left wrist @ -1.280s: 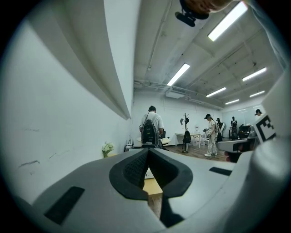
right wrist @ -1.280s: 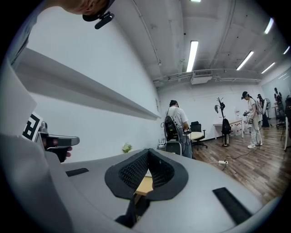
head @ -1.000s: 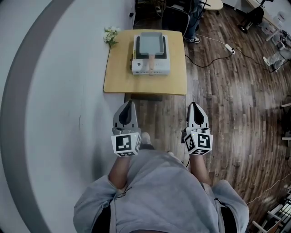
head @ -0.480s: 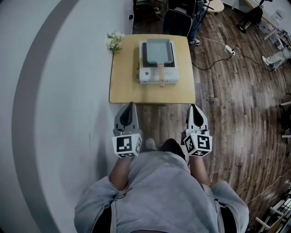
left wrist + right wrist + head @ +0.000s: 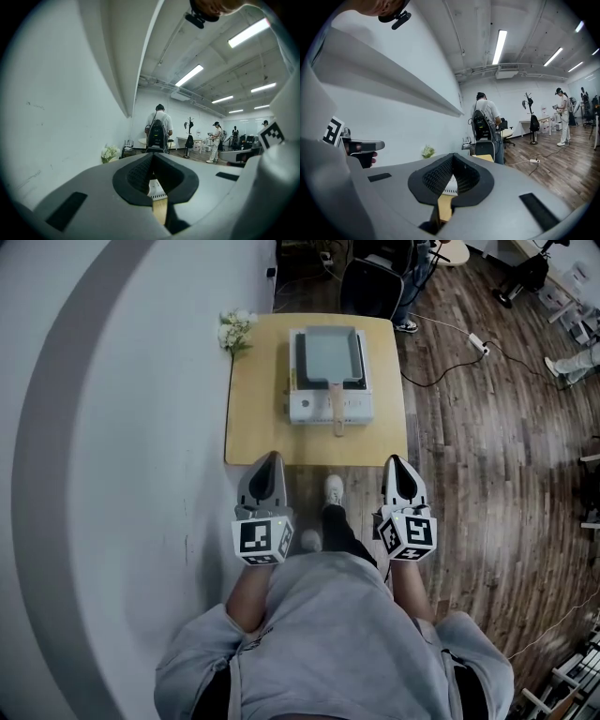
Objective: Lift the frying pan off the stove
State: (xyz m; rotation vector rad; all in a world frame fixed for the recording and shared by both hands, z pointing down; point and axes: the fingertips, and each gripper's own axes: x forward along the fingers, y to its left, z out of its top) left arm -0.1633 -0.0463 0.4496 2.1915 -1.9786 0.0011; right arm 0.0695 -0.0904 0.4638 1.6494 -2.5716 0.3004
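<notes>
Presently catalogued, item by item.

Left gripper (image 5: 270,459): jaws pressed together with nothing between them. It is held low before the person's waist, tip at the table's near edge. This looks like a carrying posture for the approach rather than a reach.

Right gripper (image 5: 395,463): likewise closed and empty, level with its twin.

Frying pan (image 5: 330,354): rectangular and grey, seated on the portable stove (image 5: 309,409). Its tan handle (image 5: 337,412) projects over the stove's front toward the person, probably the natural place to grasp from this side. Neither gripper touches it, and the lift is not yet begun.

Table (image 5: 255,418): small, light wood, set beside the white wall (image 5: 103,427). The stove stands toward its far middle.

Flowers (image 5: 233,328): a white bunch at the table's far left corner.

Floor (image 5: 469,446): dark wood planks, with a cable and power strip (image 5: 474,337) trailing across.

Room: an open workspace with a black office chair (image 5: 370,287) beyond the table, ceiling strip lights (image 5: 190,75) and people standing at a distance.
</notes>
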